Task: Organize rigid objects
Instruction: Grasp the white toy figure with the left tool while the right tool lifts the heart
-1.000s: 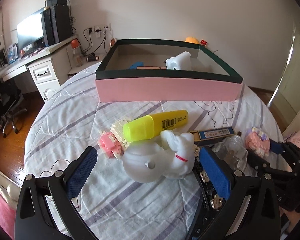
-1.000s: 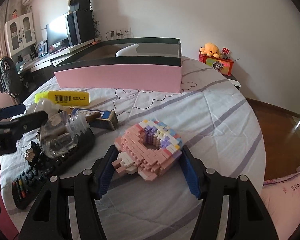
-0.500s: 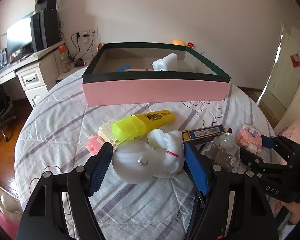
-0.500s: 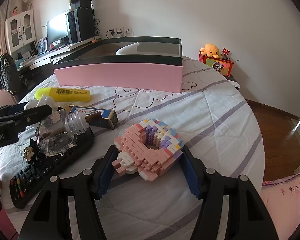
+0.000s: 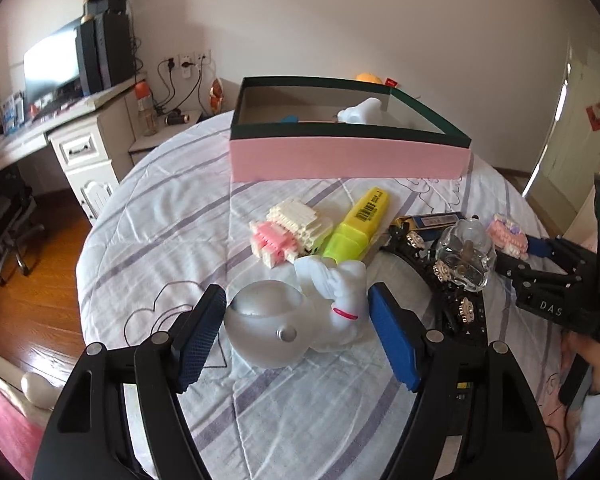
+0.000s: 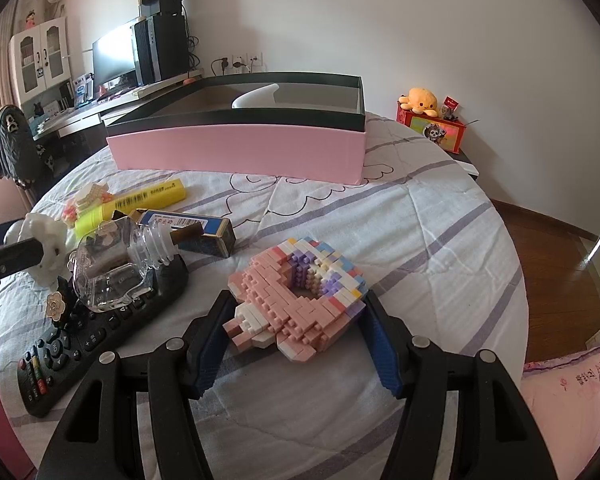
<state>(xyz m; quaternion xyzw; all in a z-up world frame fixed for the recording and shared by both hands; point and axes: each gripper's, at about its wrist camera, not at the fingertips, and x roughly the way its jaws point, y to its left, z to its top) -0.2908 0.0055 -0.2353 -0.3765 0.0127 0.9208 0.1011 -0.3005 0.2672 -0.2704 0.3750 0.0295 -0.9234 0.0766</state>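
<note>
A white astronaut figure [image 5: 300,320] with a round helmet lies on the striped cloth, and my left gripper [image 5: 295,300] is shut on it, blue pads pressing both sides. Behind it lie a yellow highlighter [image 5: 360,224] and a cream and pink brick model [image 5: 288,232]. My right gripper [image 6: 297,304] is shut on a pink brick doughnut [image 6: 296,296] that rests on the cloth. The pink box [image 5: 348,158] with a dark green rim stands at the back, with a white object [image 5: 360,111] inside.
Between the grippers lie a clear glass bottle [image 6: 112,272], a black remote [image 6: 80,336] and a blue carton [image 6: 196,232]. The round table's edge [image 6: 516,288] drops to wooden floor on the right. A desk with a monitor [image 5: 52,64] stands at the left.
My left gripper's jaws closed onto the astronaut figure, then slid it left, away from the highlighter and the bottle. The right gripper and the doughnut stayed still.
</note>
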